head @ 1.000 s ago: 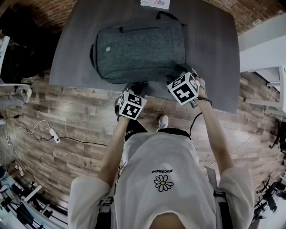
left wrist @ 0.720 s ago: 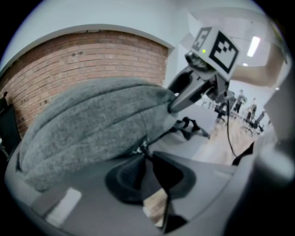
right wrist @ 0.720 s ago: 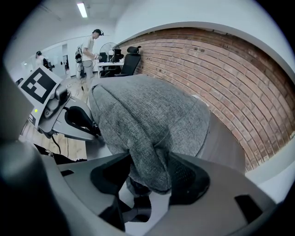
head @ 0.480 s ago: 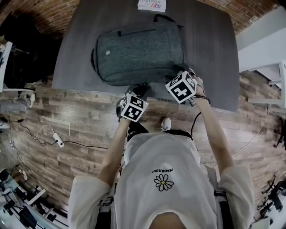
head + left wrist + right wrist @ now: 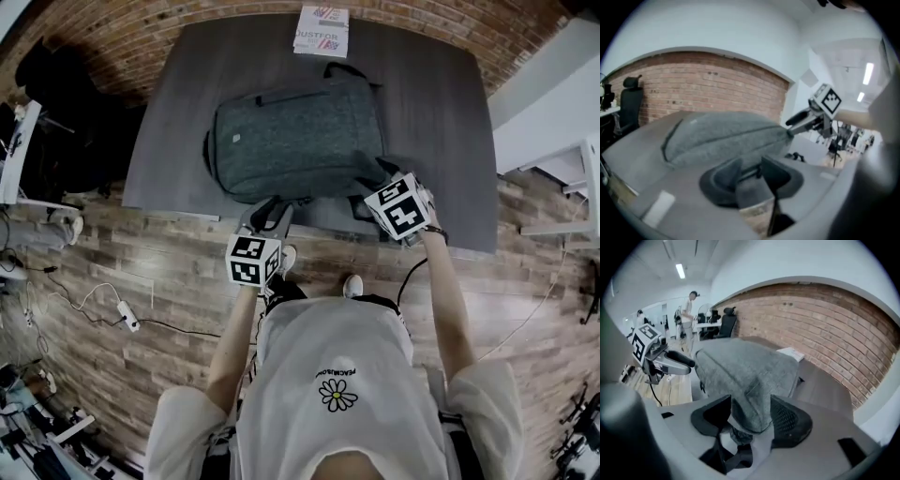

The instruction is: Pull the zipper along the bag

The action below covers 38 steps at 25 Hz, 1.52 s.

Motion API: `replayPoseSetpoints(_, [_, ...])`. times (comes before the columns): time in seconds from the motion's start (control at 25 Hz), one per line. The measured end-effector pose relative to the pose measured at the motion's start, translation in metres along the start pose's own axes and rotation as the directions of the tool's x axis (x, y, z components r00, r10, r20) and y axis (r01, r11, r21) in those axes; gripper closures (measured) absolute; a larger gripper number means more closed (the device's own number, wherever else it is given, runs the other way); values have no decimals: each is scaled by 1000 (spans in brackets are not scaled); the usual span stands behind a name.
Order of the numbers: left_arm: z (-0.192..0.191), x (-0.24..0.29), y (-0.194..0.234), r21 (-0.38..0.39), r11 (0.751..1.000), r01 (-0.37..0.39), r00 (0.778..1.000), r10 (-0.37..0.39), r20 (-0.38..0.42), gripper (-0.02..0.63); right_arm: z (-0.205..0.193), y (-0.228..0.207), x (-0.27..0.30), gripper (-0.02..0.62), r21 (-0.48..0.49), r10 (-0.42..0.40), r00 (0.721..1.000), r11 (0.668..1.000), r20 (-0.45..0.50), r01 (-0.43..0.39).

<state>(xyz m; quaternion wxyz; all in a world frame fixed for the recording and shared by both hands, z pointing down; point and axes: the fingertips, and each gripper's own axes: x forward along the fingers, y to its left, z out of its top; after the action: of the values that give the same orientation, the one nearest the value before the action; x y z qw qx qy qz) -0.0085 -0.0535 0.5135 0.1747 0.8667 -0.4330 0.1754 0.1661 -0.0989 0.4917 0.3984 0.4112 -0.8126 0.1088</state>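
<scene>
Bag [image 5: 295,141], grey, flat on dark table [image 5: 450,112]: right gripper [image 5: 382,176] pinches its near corner, jaws easing open; left gripper [image 5: 269,212] off the near edge, opening on nothing (between pulls, I judge; next, catch the zipper tab).

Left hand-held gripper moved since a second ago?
Yes. Left hand-held gripper has backed off the backpack toward the near edge of the table and shifted left; its jaws are opening, nothing between them.

Shirt [image 5: 337,417] — "PEACEMINUSONE", upside down; booklet [image 5: 322,19] print unclear
</scene>
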Motion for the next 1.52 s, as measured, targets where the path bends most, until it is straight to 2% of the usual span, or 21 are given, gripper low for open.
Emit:
replayPoseSetpoints(0.12, [53, -22, 25, 70, 994, -83, 989, 74, 125, 472, 43, -21, -36, 337, 123, -52, 981, 992, 188, 29])
replayPoseSetpoints(0.2, [98, -34, 38, 132, 980, -149, 969, 118, 216, 523, 72, -31, -61, 389, 200, -90, 949, 979, 304, 29])
replayPoseSetpoints(0.28, [148, -44, 44, 162, 964, -209, 936, 149, 318, 591, 95, -41, -84, 450, 280, -141, 900, 960, 411, 23])
replayPoseSetpoints(0.32, [175, -49, 44, 167, 958, -231, 915, 156, 372, 604, 104, -45, -95, 477, 323, -168, 871, 946, 461, 12])
replayPoseSetpoints(0.48, [257, -72, 23, 202, 933, -299, 827, 148, 543, 604, 129, -50, -132, 596, 477, -282, 739, 877, 613, -61])
replayPoseSetpoints(0.52, [269, -76, 15, 213, 927, -310, 814, 142, 563, 604, 134, -47, -139, 595, 496, -308, 707, 866, 636, -69])
replayPoseSetpoints(0.6, [281, -80, 2, 230, 918, -324, 800, 136, 584, 604, 142, -37, -150, 595, 498, -350, 658, 866, 667, -45])
replayPoseSetpoints(0.68, [283, -83, -10, 244, 915, -323, 796, 122, 593, 604, 150, -24, -154, 595, 475, -381, 628, 880, 678, 21])
replayPoseSetpoints(0.76, [280, -82, -20, 251, 918, -307, 796, 103, 597, 604, 153, -12, -155, 595, 462, -402, 616, 884, 677, 69])
replayPoseSetpoints(0.84, [274, -80, -28, 247, 927, -283, 795, 83, 601, 604, 150, -2, -153, 595, 467, -411, 615, 881, 673, 77])
replayPoseSetpoints(1.12, [252, -69, -38, 259, 934, -246, 823, 60, 565, 605, 132, 11, -149, 595, 469, -425, 635, 876, 645, 110])
replayPoseSetpoints(1.52, [247, -70, -34, 238, 941, -240, 821, 66, 567, 604, 133, 12, -151, 595, 463, -426, 632, 878, 647, 118])
